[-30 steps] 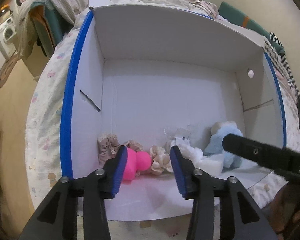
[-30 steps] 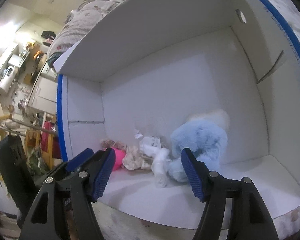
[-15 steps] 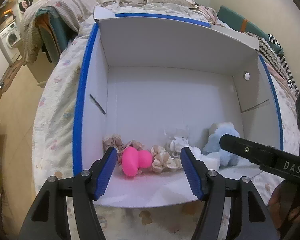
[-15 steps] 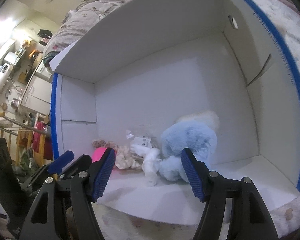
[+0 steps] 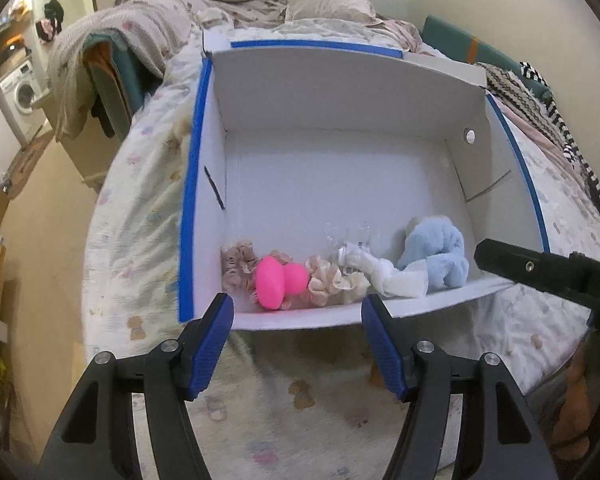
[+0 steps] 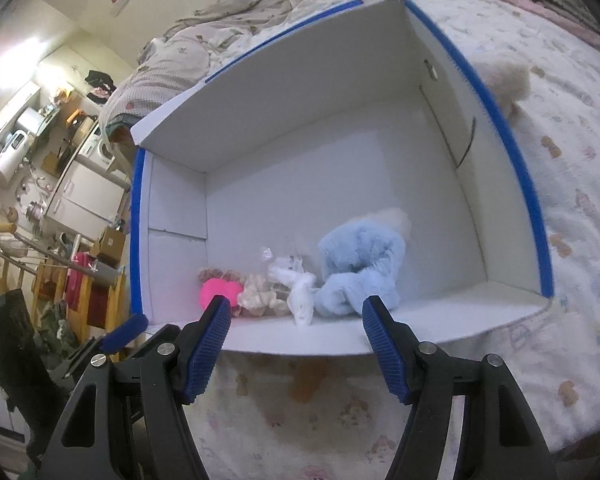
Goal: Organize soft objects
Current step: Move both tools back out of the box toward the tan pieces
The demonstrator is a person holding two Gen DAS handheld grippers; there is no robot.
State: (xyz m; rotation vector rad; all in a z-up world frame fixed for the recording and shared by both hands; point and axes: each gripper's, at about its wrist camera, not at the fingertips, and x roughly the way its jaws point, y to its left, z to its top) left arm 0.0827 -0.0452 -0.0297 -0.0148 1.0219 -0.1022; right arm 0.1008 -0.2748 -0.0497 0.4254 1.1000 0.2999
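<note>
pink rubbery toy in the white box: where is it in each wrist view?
Left wrist: the bright pink rubbery toy sits low and centre-left, by the near wall of the white cardboard box.
Right wrist: the toy sits lower left, just above the left fingertip.
Shared landmark: the fluffy light blue plush, right of it in both.

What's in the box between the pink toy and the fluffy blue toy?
A cream scrunchie and a white sock lie between the pink toy and blue toy, clearest in the left wrist view.

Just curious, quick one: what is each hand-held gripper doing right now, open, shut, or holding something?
Left hand-held gripper: open, holding nothing.
Right hand-held gripper: open, holding nothing.
</note>
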